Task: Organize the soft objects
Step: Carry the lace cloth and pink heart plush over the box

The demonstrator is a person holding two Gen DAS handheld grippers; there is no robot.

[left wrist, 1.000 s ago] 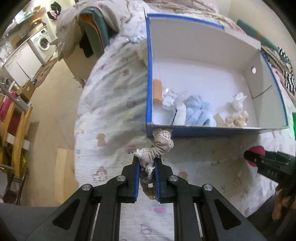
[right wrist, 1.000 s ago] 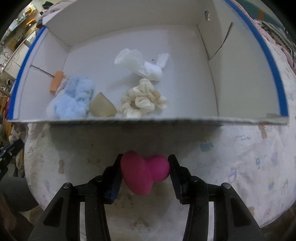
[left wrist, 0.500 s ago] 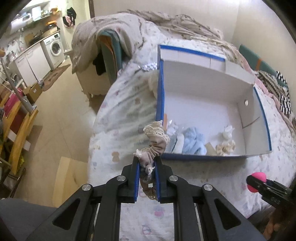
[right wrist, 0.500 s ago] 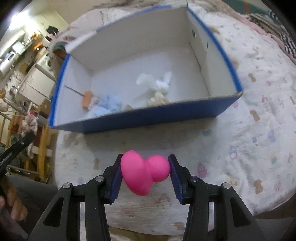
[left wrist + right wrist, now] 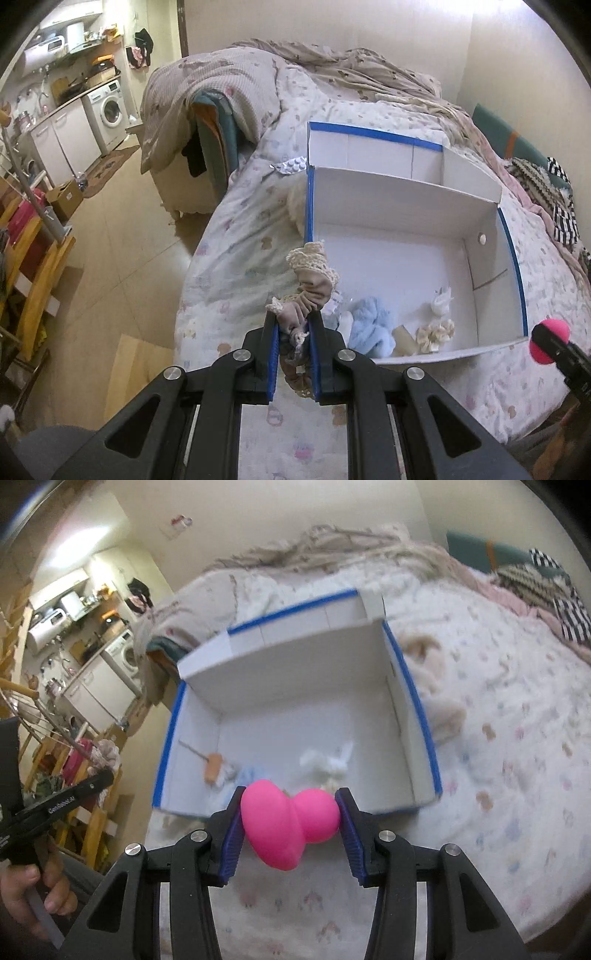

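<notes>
Beige scrunchie (image 5: 310,291) with cream lace trim: soft, light, floppy, likely to sag and swing from any single pinch point. Pinched at its gathered middle by the left gripper (image 5: 293,332), blue-padded fingers pressed close on the fabric, a loop hanging below between them and the lace end standing up above. Sits lower centre of the left wrist view, raised over the near left corner of the box. Best held by the bunched fabric rather than the lace, which looks delicate and could snag.

Pink silicone piece (image 5: 290,823), heart-shaped lobe joined to a rounded knob: squashy but springy, smooth skin probably a little slippery. Clamped across its width in the right gripper (image 5: 290,821), pads bearing on the lobe's left flank and the knob's right side. Lower centre of the right wrist view, held above the bedspread just short of the box's near wall. In the left wrist view, only a pink tip at the far right edge.

White cardboard box (image 5: 406,206) with blue-taped rims, open on the patterned bedspread (image 5: 240,221). Along its near wall: pale blue fluffy cloth (image 5: 369,321), cream scrunchie (image 5: 436,332), small white cloth (image 5: 441,301). Orange roll (image 5: 214,768) near the box's left wall, blurred.

Kitchen with washing machine (image 5: 110,107), upper left.
</notes>
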